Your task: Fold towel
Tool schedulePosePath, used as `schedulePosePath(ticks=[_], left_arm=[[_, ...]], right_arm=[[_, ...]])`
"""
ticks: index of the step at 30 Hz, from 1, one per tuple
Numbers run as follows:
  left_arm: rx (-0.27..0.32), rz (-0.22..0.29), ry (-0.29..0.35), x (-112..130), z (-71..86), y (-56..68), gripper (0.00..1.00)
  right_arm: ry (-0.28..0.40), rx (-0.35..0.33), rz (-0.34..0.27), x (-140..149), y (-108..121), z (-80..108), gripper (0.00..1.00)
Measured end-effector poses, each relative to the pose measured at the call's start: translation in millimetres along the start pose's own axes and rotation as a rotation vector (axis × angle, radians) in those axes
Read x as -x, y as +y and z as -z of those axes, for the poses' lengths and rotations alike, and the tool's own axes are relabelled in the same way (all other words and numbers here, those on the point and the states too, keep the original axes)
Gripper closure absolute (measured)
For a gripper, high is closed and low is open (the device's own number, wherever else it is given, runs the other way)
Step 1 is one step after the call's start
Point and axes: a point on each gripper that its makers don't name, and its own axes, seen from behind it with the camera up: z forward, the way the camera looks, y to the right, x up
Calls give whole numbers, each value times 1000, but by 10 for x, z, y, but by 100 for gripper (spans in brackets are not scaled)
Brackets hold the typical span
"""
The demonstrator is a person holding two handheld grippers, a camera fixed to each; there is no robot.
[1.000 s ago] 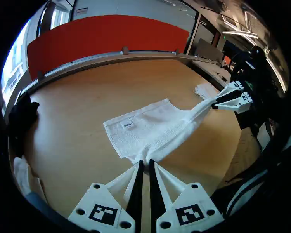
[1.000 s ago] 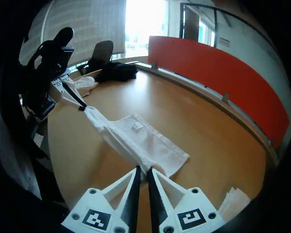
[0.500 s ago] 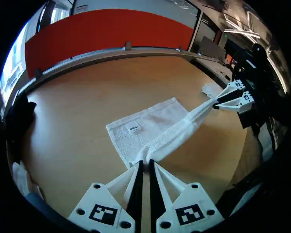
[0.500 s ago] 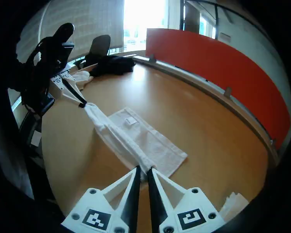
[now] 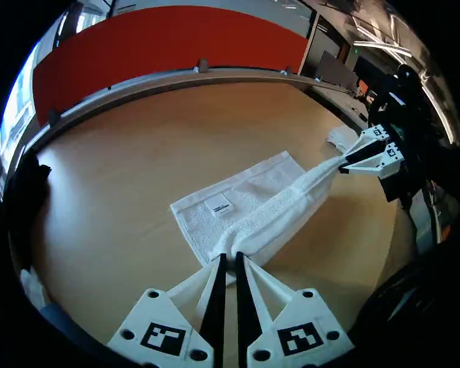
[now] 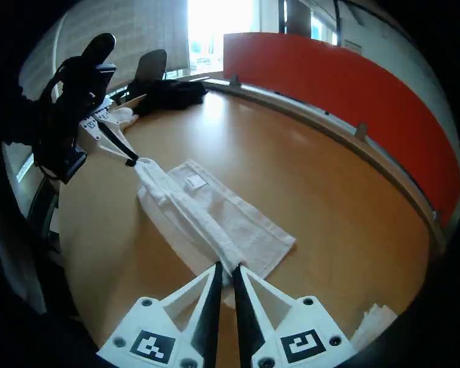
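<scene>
Here the broad wooden tabletop [image 5: 107, 159] curves away to a red partition [image 5: 168, 43] standing along its far edge. The white towel [image 5: 254, 184] lies near the middle of the wood. Its far half is flat, and its near long edge is raised into a thick roll stretched between the two grippers. The left gripper [image 5: 228, 260] is held low and points forward over the tabletop, its jaws clenched on one end of that raised edge. The right gripper [image 6: 225, 270] sits in the same low, forward pose with its jaws clamped on the other end. In the left gripper view it appears off to the right, tilted down toward the towel, and the hand behind it is too dark to make out. A small label [image 5: 219, 207] lies face up on the flat half, just beside the roll. Compared with a second ago, the raised edge has been carried farther over the flat half, so less of that half is uncovered. The roll now runs straighter between the grippers, and the label sits closer to it.
</scene>
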Motion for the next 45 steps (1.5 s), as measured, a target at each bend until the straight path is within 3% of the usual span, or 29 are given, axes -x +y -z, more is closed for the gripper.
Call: schedulePosePath(ticks=[16, 24, 38, 45], left_arm=[[-13, -20, -33, 23, -381, -161, 90], [-25, -36, -44, 33, -483, -223, 90], [-114, -88, -52, -30, -661, -464, 73], [-148, -97, -43, -78, -645, -578, 53]], right_arm=[[-58, 2, -43, 205, 214, -307, 87], [-71, 20, -56, 231, 295, -401, 86], [-92, 117, -44, 202, 555, -548, 58], [-91, 156, -51, 189, 661, -555, 38]])
